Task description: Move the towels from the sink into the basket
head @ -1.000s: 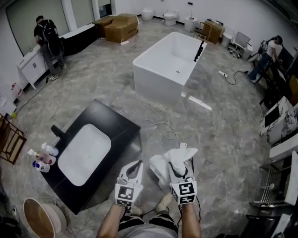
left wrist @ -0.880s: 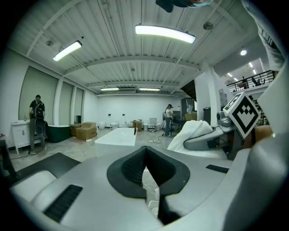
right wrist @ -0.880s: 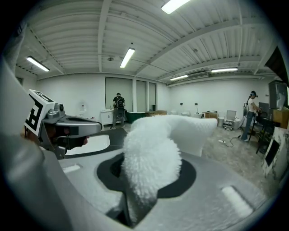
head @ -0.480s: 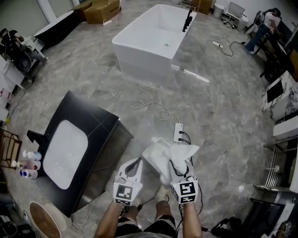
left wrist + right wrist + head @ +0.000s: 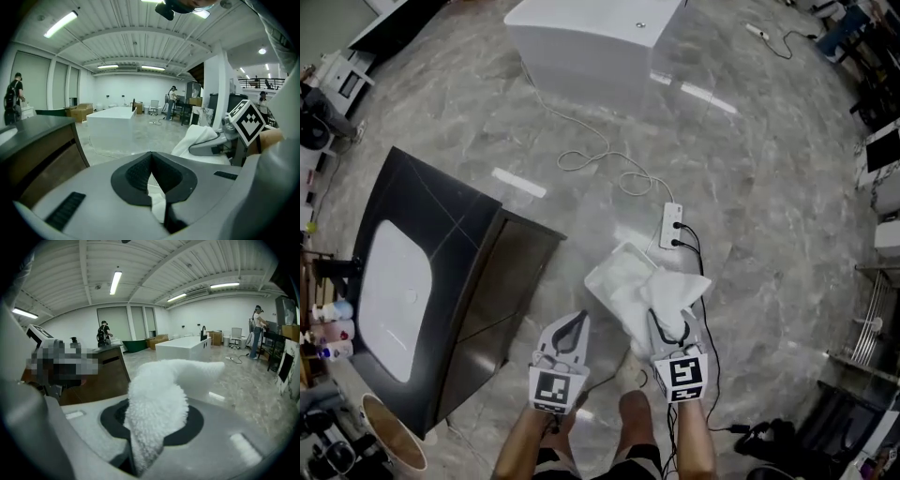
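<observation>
We see the right gripper (image 5: pixel 670 330) clamped on a white towel (image 5: pixel 159 394). Its dark pads (image 5: pixel 194 425) press the fluffy cloth from both sides, so the fingers stand only a little apart, as far as the bunched fabric keeps them. A fold rises beyond the fingertips and tips over to the right, while the rest hangs below them. From the head view the towel spreads forward and to the left of those fingers, above the grey marble floor (image 5: pixel 769 187). The left gripper (image 5: pixel 150 153) has its fingertips brought together with nothing pinched at the tips. Lower down, a narrow slit stays between its pads (image 5: pixel 133 176), and something white shows through it. It may be the towel hanging beside it, but we cannot be sure. The two grippers sit side by side, near each other, with the towel just to the right of the left fingers. The sink (image 5: pixel 389 281), a white basin in a black vanity (image 5: pixel 441 216), lies well off to the left of the left fingers. The basket (image 5: pixel 394 439) stands further back on that same side, near the vanity's corner and well apart from both grippers. Straight ahead of the right fingertips, past the towel, a power strip (image 5: pixel 672 225) lies on the floor. A white bathtub (image 5: pixel 591 42) stands far beyond it.
</observation>
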Demonstrator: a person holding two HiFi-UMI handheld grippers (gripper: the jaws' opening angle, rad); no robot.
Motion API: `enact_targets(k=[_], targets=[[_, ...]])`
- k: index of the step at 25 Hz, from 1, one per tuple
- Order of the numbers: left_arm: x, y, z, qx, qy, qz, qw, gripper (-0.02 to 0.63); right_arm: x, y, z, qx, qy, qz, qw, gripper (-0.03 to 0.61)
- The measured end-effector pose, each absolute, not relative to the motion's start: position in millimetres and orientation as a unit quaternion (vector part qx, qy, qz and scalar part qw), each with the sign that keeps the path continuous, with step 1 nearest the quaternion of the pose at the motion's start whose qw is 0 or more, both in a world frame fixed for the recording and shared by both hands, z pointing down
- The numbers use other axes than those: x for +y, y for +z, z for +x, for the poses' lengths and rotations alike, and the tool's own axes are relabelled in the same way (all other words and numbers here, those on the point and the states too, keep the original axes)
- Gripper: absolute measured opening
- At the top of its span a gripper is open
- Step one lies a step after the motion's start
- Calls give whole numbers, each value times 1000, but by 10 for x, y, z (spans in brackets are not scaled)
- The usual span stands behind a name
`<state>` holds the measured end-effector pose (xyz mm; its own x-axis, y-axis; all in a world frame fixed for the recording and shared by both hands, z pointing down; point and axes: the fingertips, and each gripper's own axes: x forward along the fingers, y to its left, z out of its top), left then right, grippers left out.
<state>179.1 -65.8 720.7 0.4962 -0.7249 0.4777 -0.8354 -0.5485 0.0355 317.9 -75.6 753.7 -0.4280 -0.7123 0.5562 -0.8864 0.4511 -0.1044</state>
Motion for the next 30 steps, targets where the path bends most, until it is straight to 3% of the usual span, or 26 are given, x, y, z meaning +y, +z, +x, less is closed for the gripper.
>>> enact_targets(k=[16, 27, 30], targets=[[-741, 9444, 1658, -480, 221, 817, 230, 9, -796, 10004, 3088, -815, 243, 458, 257, 127], [-693, 10425, 1610, -478, 244, 804, 256, 9, -883, 11080, 3037, -816, 255, 440, 275, 133], [-700, 10471, 1599, -480, 248, 799, 264, 9, -909, 11168, 3013, -813, 262, 435, 284, 166]])
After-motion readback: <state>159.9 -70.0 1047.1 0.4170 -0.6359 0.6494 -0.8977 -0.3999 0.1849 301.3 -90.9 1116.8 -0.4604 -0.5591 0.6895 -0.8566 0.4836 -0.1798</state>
